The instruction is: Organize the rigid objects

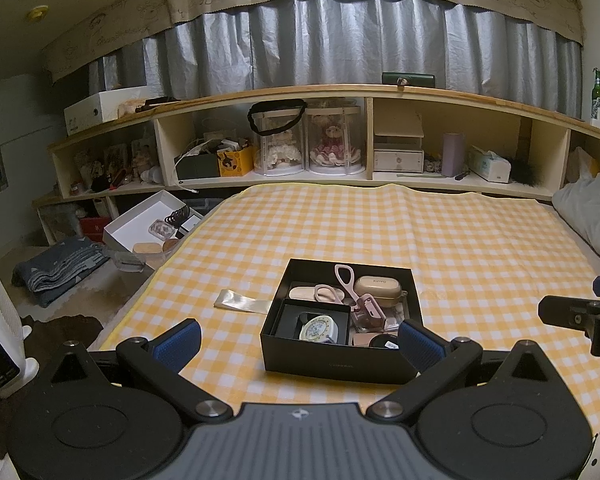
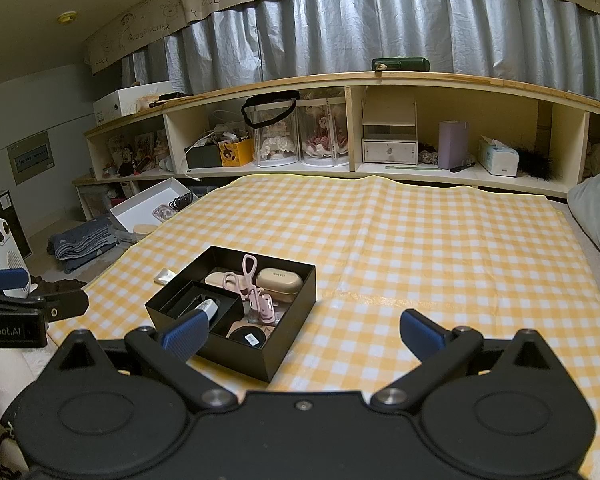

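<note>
Black box (image 1: 340,354) on the checked cloth (image 1: 460,240), holding a pink eyelash curler (image 1: 350,286), a beige case (image 1: 378,287) and a round tin (image 1: 318,329). My left gripper (image 1: 300,340) hangs with fingers wide and empty, the box straight ahead between them; my right gripper (image 2: 300,334), also wide and empty, has the box off to its left. I judge the left nearer. The curler's long axis runs away from me, so I would close across it

Open black box (image 1: 336,364), small items inside
</note>
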`<state>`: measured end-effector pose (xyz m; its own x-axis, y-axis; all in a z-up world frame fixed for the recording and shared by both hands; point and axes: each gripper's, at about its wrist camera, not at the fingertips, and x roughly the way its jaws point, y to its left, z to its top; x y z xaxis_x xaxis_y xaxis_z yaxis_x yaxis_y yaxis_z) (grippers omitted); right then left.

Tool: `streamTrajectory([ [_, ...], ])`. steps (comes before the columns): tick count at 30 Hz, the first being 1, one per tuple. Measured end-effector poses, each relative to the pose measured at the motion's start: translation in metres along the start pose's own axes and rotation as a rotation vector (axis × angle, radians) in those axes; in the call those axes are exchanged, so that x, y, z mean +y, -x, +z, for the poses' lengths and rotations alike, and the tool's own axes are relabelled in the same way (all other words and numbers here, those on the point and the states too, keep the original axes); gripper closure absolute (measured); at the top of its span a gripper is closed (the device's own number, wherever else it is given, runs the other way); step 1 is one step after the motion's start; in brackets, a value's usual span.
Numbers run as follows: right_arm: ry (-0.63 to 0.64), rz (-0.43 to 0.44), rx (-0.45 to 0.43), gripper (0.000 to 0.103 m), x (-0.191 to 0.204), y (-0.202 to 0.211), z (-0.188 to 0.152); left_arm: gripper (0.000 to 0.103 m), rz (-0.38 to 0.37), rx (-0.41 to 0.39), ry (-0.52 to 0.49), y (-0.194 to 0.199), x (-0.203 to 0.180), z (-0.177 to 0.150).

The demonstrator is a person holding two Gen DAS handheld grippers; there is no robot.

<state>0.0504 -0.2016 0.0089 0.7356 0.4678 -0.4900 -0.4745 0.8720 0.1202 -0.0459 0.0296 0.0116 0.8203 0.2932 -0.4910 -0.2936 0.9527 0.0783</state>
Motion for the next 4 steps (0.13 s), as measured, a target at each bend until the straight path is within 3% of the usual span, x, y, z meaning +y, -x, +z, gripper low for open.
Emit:
streamTrajectory([
  [4, 0.0, 0.0, 0.0, 0.0, -0.0001, -0.0001, 0.0001, 0.0, 0.003, 0.0, -0.003, -0.0002, 0.001, -0.0005],
])
